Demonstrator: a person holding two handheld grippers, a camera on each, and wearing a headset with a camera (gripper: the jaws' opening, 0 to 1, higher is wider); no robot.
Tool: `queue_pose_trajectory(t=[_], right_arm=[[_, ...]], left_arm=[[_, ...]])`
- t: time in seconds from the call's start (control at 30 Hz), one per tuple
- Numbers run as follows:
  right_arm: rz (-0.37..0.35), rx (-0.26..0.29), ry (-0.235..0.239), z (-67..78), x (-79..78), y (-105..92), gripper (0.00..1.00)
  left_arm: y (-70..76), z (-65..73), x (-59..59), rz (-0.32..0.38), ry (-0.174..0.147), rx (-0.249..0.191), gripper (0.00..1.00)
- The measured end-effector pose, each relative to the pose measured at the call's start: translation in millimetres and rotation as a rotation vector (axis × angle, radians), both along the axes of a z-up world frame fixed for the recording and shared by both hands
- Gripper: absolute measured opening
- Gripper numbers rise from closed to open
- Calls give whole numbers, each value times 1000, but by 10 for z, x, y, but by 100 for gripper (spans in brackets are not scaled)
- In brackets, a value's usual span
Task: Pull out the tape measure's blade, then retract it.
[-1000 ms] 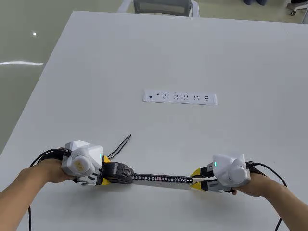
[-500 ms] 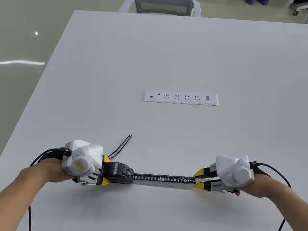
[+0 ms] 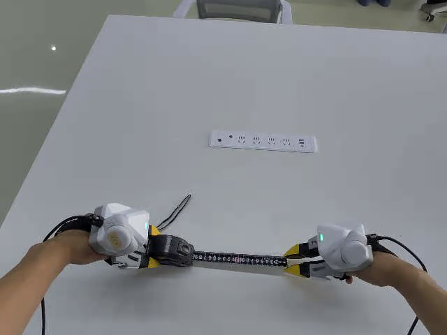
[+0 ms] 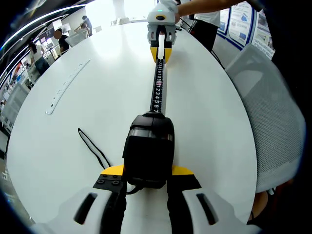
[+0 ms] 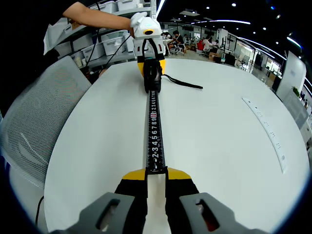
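Note:
The black tape measure case (image 3: 172, 250) (image 4: 148, 148) (image 5: 152, 73) lies near the table's front edge, and my left gripper (image 3: 151, 247) (image 4: 146, 171) is shut on it. Its black blade (image 3: 239, 259) (image 4: 158, 85) (image 5: 155, 131) with white numbers stretches flat along the table to the right. My right gripper (image 3: 291, 259) (image 5: 156, 171) is shut on the blade's end. A thin black wrist strap (image 3: 174, 212) (image 4: 92, 148) (image 5: 183, 84) trails from the case across the table.
A white power strip (image 3: 262, 142) (image 4: 66, 87) (image 5: 265, 131) lies mid-table, well beyond the tape. A grey chair (image 3: 235, 10) stands at the far edge. A mesh chair (image 4: 265, 112) (image 5: 44, 117) sits close behind the near edge. Black cables (image 3: 63, 227) run from both grippers.
My right gripper has moved further right with the blade's end, so more blade shows out of the case. The left gripper and case have stayed put.

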State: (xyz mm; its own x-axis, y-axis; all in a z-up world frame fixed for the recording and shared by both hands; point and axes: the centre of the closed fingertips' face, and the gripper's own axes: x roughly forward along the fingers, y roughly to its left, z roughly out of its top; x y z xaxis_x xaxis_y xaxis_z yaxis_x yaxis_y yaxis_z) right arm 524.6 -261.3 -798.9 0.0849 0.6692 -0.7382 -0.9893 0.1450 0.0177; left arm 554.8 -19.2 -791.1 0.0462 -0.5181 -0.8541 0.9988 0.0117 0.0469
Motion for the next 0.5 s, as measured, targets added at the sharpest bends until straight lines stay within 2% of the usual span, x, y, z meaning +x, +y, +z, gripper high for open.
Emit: queue_pose_trajectory(t=[0.5], right_arm=[[-6,-6,1,7,-3,-89,11]], left_arm=[[-7,7,-1,1,1,3,28]])
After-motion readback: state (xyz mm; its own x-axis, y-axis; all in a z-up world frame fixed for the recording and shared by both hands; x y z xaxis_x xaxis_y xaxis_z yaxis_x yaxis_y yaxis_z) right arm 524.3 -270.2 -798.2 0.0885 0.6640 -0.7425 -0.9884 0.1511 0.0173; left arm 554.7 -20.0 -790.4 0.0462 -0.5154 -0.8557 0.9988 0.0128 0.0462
